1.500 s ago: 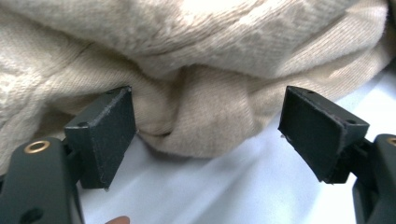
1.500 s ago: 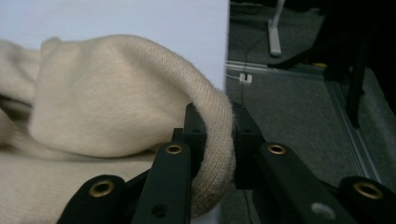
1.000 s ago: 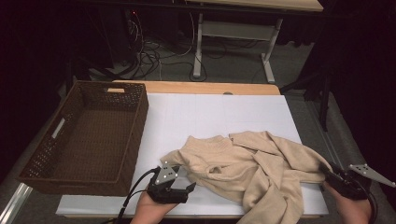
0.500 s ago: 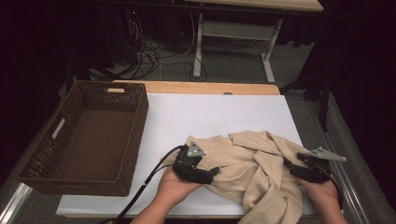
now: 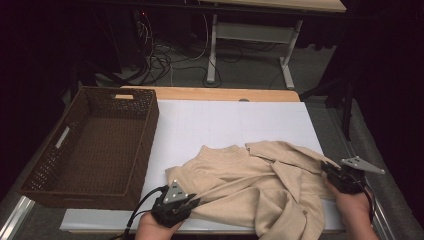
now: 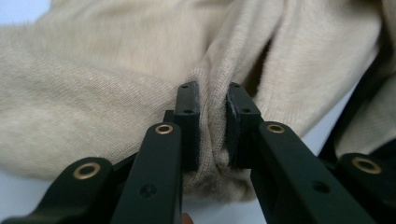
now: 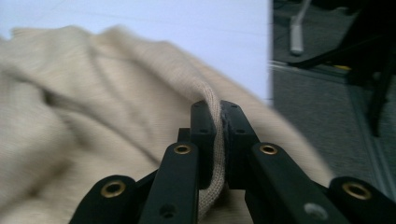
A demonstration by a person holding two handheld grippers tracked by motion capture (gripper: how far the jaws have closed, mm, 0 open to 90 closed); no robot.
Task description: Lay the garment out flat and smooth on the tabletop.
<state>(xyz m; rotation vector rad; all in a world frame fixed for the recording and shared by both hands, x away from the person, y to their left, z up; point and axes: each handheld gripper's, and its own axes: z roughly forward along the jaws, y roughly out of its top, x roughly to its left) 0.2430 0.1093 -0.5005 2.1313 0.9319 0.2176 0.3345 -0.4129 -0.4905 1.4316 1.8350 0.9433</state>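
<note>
A wicker basket stands on the left side of the worktop, open side up and apart from the garment. A beige sweater lies crumpled over the near right part of the worktop, its collar turned toward the far edge and its cloth reaching to the near edge and the right edge.

Left gripper, near the near edge: its jaws have just been closing, and in the left gripper view the fingers pinch a gathered fold of sweater between them. Right gripper, by the right edge: its jaws have likewise just been closing, and in the right gripper view the fingers clamp a ribbed edge of the sweater, probably a cuff or hem, though blur leaves this uncertain.

Step in hand, as judged: both grips on the sweater are just taken, one at each side, before it is lifted or spread; nothing has gone into the basket.

Next move, as judged: raise both hands together and draw them apart so that the cloth hangs or lies flat. Both pinches are shallow, so the pull should be even, lest a fold slip free.
</note>
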